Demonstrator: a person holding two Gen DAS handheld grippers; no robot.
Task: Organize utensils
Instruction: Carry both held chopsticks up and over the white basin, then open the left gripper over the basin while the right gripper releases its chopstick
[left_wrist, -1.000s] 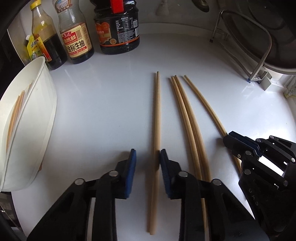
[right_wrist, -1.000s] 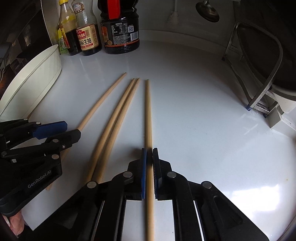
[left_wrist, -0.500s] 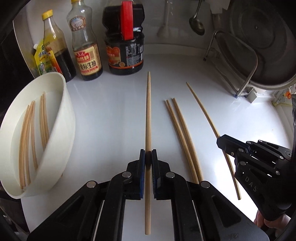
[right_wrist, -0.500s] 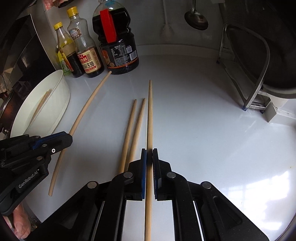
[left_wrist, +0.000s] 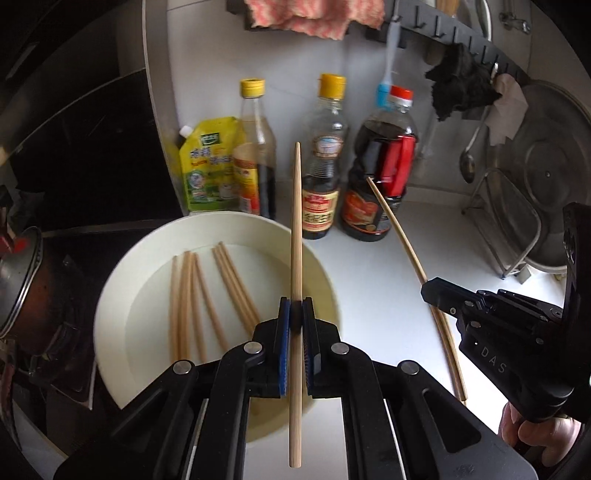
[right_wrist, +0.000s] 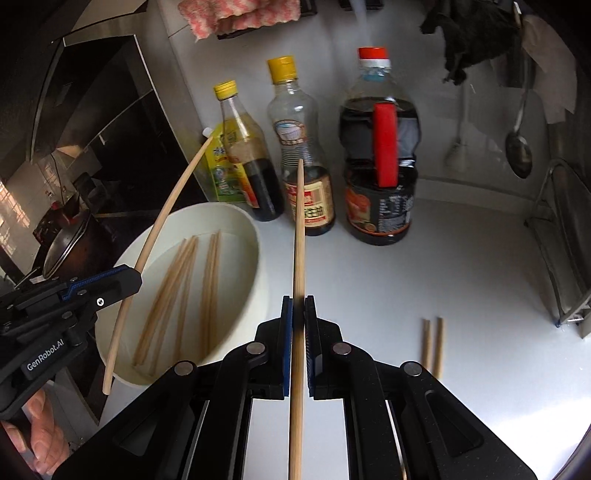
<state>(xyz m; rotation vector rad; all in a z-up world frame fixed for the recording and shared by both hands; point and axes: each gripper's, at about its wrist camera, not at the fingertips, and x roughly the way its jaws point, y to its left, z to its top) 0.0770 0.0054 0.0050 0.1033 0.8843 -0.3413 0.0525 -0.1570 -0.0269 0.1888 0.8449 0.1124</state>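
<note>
Your left tool (left_wrist: 295, 314) and right tool (right_wrist: 297, 314) each pinch one chopstick (left_wrist: 296, 229), lifted to drop into the bowl (left_wrist: 110, 295).

Home kitchen: sauce bottles (right_wrist: 378, 177), hanging ladle (right_wrist: 518, 147), stove pot (right_wrist: 74, 243).

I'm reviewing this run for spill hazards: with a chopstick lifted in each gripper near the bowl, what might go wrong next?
The left gripper holds its chopstick pointing at the sauce bottles; swinging it might knock one over. The right gripper pinches its chopstick at one narrow spot, so it may pivot and miss the white bowl.
</note>
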